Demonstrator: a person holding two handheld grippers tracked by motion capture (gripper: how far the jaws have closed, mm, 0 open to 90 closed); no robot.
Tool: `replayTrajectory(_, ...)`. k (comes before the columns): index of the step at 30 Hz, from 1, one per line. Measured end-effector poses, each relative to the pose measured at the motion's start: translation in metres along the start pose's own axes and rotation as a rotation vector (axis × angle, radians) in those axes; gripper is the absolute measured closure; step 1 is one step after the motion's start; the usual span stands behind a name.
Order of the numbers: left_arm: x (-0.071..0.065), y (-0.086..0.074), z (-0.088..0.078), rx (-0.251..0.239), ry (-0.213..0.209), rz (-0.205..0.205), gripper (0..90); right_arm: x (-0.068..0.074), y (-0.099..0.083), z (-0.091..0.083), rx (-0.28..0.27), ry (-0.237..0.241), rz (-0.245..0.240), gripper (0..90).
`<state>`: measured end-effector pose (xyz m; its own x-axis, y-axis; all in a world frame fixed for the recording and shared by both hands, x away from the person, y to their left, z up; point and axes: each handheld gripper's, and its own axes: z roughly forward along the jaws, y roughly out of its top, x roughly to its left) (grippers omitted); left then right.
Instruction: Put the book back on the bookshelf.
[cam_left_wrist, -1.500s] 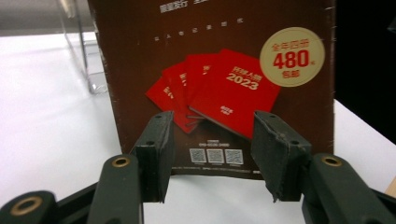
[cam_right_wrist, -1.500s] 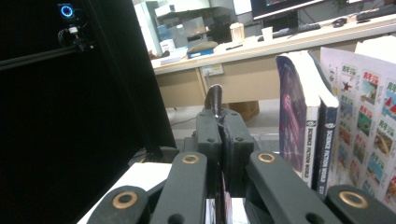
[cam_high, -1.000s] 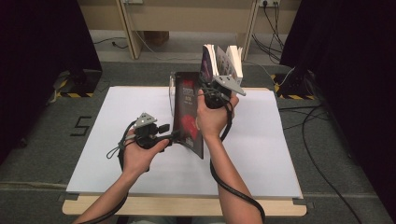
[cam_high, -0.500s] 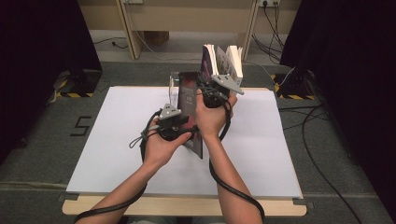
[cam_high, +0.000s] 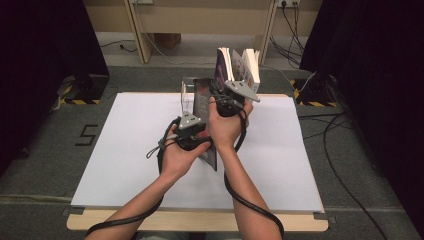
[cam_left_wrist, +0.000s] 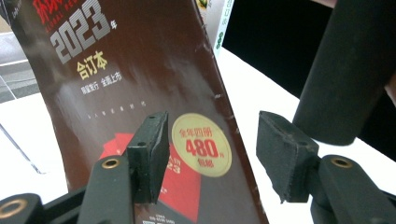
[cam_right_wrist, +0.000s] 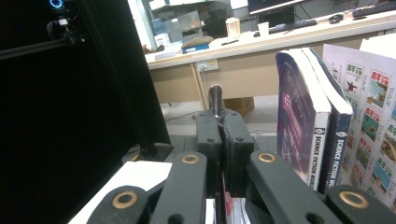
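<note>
**A:** Since the earlier picture your left gripper (cam_high: 192, 131) has slid from the left-middle of the table (cam_high: 125, 150) across to the centre, right up against the dark book (cam_high: 205, 107). Your right gripper (cam_high: 227, 102) hasn't shifted from the book's top edge.

**B:** So where does the book stand now?

**A:** It stands on edge at the centre of the high view, just in front of the row of books (cam_high: 239, 65) at the table's far side. A clear bookend (cam_high: 187, 95) shows just left of it. Your right gripper (cam_right_wrist: 223, 135) is clenched on the book's upper edge, pads pressed tight with the thin edge pinched between them.

**B:** And the left one?

**A:** Released. In the left gripper view its jaws have just been widening, and the book's cover (cam_left_wrist: 140, 84) with its gold sticker (cam_left_wrist: 201, 145) lies between the two pads (cam_left_wrist: 149, 149). The left pad sits over the cover; I can't tell whether it touches. The right pad stands clear of the book's edge.

**B:** Which step is that, then?

**A:** I'd judge you're taking a second hold, low on the book, so both hands can carry it to the row. Next you'd close the left jaws squarely on the lower edge before you lift; a skewed pinch could let it twist.

**B:** How are your hands set?

**A:** Both forearms come up from the bottom edge, left hand low, right hand raised above it.
</note>
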<state>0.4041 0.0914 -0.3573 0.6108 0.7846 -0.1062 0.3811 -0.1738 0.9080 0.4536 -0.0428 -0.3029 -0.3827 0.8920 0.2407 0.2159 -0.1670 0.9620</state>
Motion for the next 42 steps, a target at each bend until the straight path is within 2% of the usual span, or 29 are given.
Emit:
replayTrajectory(10, 0.000, 0.002, 0.008, -0.016, 0.045, 0.017, 46.1, 0.004, -0.001, -0.002, 0.004, 0.013, -0.010, 87.8)
replayTrajectory(16, 0.000, 0.005, 0.007, -0.026, 0.060, 0.008, 50.2, 0.007, -0.001, -0.004, 0.009, 0.021, -0.015, 87.8)
replayTrajectory(29, -0.003, 0.004, 0.003, -0.036, 0.077, -0.035, 69.0, 0.012, -0.001, -0.006, 0.031, 0.055, -0.017, 87.8)
replayTrajectory(38, 0.001, -0.002, -0.007, -0.044, 0.129, -0.043, 81.9, 0.017, -0.002, -0.005, 0.047, 0.091, -0.017, 87.7)
replayTrajectory(42, 0.005, -0.005, -0.013, -0.061, 0.143, -0.068, 85.0, 0.022, 0.000, -0.002, 0.055, 0.110, -0.032, 86.5)
